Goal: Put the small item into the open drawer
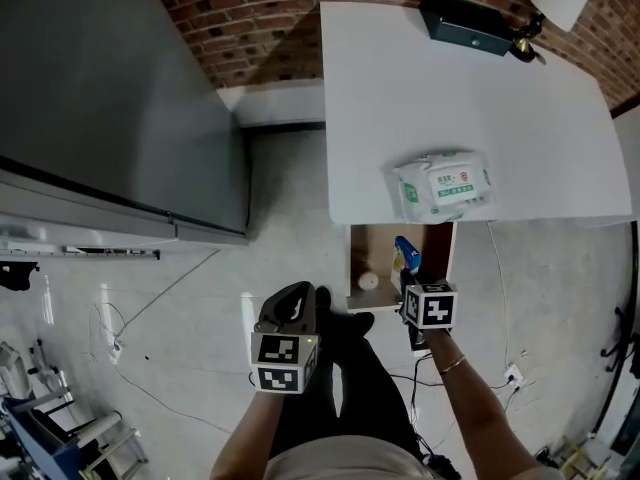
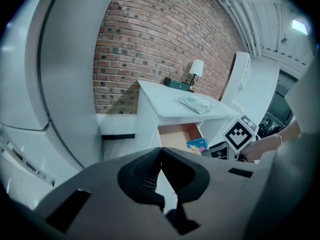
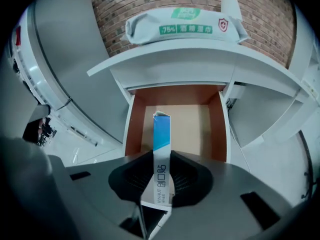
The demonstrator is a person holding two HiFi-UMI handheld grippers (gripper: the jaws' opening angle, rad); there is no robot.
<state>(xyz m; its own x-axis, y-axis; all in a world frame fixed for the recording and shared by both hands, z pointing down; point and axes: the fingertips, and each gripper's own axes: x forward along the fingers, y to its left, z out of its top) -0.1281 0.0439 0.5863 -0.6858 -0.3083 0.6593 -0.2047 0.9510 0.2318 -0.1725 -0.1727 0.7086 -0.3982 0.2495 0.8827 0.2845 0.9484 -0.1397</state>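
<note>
A slim blue and white box stands upright between the jaws of my right gripper, which is shut on it. In the head view that right gripper holds the box over the front part of the open wooden drawer under the white table. From the right gripper view the drawer's bare bottom lies straight ahead, below the box's tip. My left gripper hangs left of the drawer over the floor, shut and holding nothing; its pads meet.
A pack of wet wipes lies at the table's front edge above the drawer. A small white round thing sits in the drawer's front left corner. A dark box and lamp stand at the back. A tall grey cabinet fills the left.
</note>
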